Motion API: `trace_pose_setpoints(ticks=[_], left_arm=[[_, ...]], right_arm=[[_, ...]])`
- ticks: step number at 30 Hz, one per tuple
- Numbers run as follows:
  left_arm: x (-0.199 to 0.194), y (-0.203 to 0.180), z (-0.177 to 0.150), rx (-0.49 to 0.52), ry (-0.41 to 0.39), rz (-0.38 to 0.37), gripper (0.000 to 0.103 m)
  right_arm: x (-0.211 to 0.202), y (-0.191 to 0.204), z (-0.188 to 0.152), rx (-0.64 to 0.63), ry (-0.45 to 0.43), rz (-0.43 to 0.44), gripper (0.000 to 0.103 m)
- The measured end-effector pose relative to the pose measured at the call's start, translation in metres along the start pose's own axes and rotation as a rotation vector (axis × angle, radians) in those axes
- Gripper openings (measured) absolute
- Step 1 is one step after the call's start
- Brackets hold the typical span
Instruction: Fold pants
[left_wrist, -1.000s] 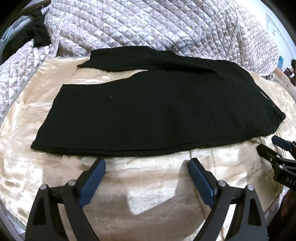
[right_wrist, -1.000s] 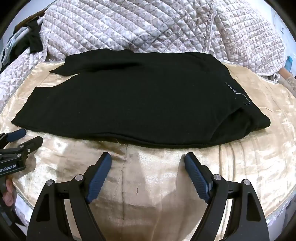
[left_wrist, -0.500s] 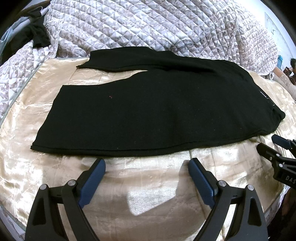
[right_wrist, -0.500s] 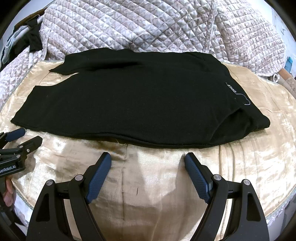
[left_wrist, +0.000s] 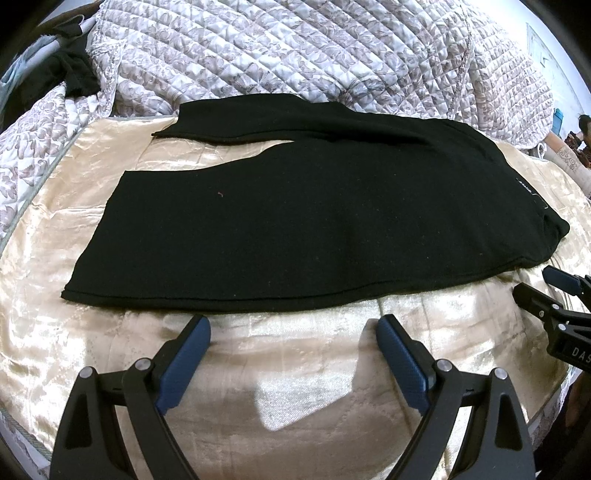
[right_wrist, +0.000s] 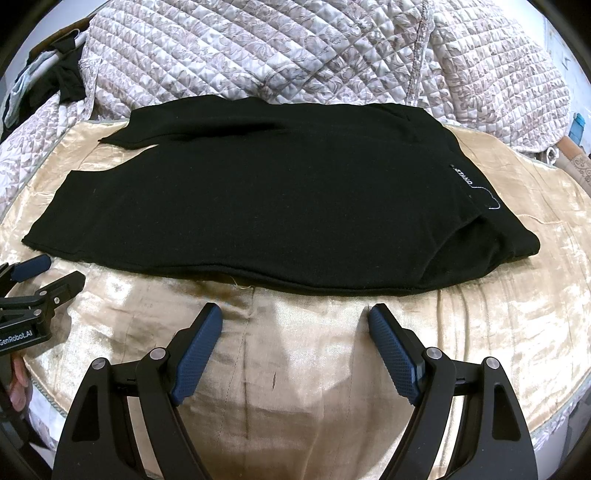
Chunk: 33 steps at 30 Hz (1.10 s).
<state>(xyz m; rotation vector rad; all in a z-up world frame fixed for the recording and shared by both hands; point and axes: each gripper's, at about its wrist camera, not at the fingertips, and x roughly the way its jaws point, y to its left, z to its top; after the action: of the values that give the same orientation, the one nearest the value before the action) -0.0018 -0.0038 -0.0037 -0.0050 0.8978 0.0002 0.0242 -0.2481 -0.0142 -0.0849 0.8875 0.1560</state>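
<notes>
One pair of black pants (left_wrist: 314, 221) lies flat on a shiny gold satin bedspread (left_wrist: 295, 398), legs running to the left, waist end at right. Two legs are split at the left: near leg spread wide toward the camera, far leg (left_wrist: 258, 118) narrower and angled back, satin showing in the gap between them. Right wrist view shows the same pants (right_wrist: 258, 203) with a small white-lettered label (right_wrist: 463, 176) near the waist, and the waist corner folded under itself at right.

Left gripper (left_wrist: 293, 332) hovers over bare satin just short of the near hem, blue-padded fingers (left_wrist: 184, 365) wide apart, gripping nothing. Right gripper (right_wrist: 295, 325) same deal: fingers (right_wrist: 393, 354) spread, empty, just short of the near edge, not touching cloth. Each gripper shows at the edge of the other's view.

Quilted grey-white floral blanket (left_wrist: 295, 48) is bunched up behind the pants, touching the far leg's edge. Dark garment (left_wrist: 74, 74) sits at far left on the quilt, well apart from the pants.
</notes>
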Motion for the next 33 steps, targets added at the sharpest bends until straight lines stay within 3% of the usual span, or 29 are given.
trace_pose_setpoints(ticks=[33], left_arm=[[-0.0007, -0.002, -0.0005, 0.009, 0.002, 0.007, 0.094]], right_arm=[[0.0007, -0.0003, 0.001, -0.006, -0.006, 0.0, 0.081]])
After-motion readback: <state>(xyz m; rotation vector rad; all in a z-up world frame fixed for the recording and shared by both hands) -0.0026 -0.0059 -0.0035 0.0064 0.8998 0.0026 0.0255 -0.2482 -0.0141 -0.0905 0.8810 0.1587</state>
